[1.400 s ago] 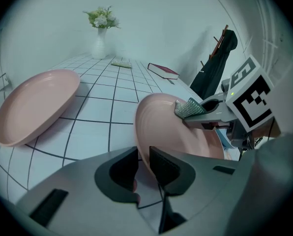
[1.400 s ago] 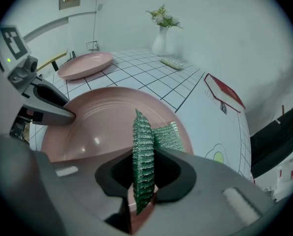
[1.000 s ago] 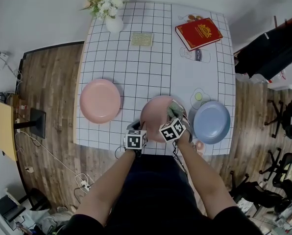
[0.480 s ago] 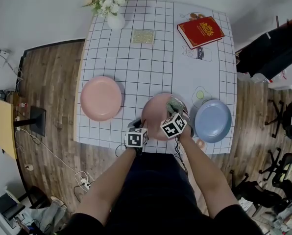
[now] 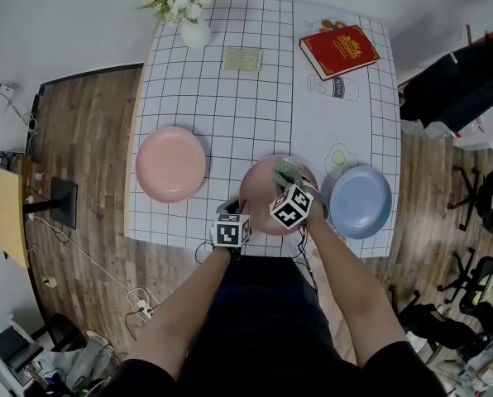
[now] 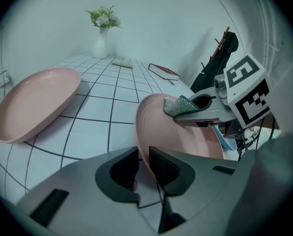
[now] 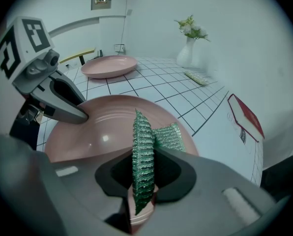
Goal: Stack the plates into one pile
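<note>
"What did you see from overhead?"

"The near pink plate [image 5: 263,190] lay on the checked table [image 5: 230,98]. The far pink plate [image 5: 170,164] sat well off to its left. The blue plate [image 5: 361,203] was just beside it on the right, with a sliver of cloth between them. A red book [image 5: 339,50] and a vase [image 5: 193,33] of flowers stood well beyond it. The left gripper [image 5: 232,209] was at the near pink plate's near-left rim. The right gripper [image 5: 293,185] hung over its right half with a green scouring pad [image 5: 284,171]."

"And through the left gripper view?"

"Its jaws were clamped on the near pink plate's rim, one jaw on each face of the edge. Further along the plate, the pad poked out of the other gripper's tips, above the plate's bowl."

"And the right gripper view?"

"Those jaws were clenched on the pad, which stood on edge between them. A second fold of it stuck out forward over the plate. I couldn't tell whether the pad touched the plate. The left gripper's tip sat on the plate's rim at that view's left, and the far pink plate lay well beyond it."
</note>
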`<control>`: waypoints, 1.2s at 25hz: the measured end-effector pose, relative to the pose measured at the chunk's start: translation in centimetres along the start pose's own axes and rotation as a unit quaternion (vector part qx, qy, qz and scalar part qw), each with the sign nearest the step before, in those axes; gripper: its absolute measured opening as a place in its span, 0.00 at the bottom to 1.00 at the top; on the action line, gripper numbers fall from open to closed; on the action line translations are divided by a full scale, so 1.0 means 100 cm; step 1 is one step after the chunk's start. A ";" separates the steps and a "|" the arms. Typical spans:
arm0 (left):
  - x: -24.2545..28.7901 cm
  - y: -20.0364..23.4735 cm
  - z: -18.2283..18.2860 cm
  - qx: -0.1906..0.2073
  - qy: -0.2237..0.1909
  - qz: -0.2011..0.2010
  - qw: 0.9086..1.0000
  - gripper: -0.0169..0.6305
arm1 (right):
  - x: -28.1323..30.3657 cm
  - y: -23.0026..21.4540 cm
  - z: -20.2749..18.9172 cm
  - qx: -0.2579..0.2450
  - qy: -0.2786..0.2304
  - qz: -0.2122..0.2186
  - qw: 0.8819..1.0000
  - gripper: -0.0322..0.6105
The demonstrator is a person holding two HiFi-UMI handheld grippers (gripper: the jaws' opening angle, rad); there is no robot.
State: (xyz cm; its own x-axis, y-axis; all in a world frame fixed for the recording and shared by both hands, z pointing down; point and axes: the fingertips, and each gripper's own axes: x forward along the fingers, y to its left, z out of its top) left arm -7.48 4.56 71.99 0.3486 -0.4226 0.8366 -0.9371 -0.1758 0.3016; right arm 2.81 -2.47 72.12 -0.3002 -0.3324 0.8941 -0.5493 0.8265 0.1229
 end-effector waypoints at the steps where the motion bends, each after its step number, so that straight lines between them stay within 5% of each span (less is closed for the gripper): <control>1: 0.000 0.000 0.000 0.000 0.000 0.000 1.000 0.12 | 0.001 0.001 0.002 -0.006 0.000 0.003 1.000 0.17; 30: 0.000 -0.001 -0.001 -0.001 0.003 -0.001 1.000 0.12 | 0.010 0.049 0.040 -0.104 -0.032 0.080 0.991 0.17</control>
State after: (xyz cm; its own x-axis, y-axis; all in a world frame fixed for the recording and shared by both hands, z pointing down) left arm -7.42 4.61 72.04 0.3508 -0.4177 0.8381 -0.9362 -0.1748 0.3048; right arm -3.25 -0.58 71.92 -0.4228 -0.2126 0.8809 -0.3197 0.9446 0.0745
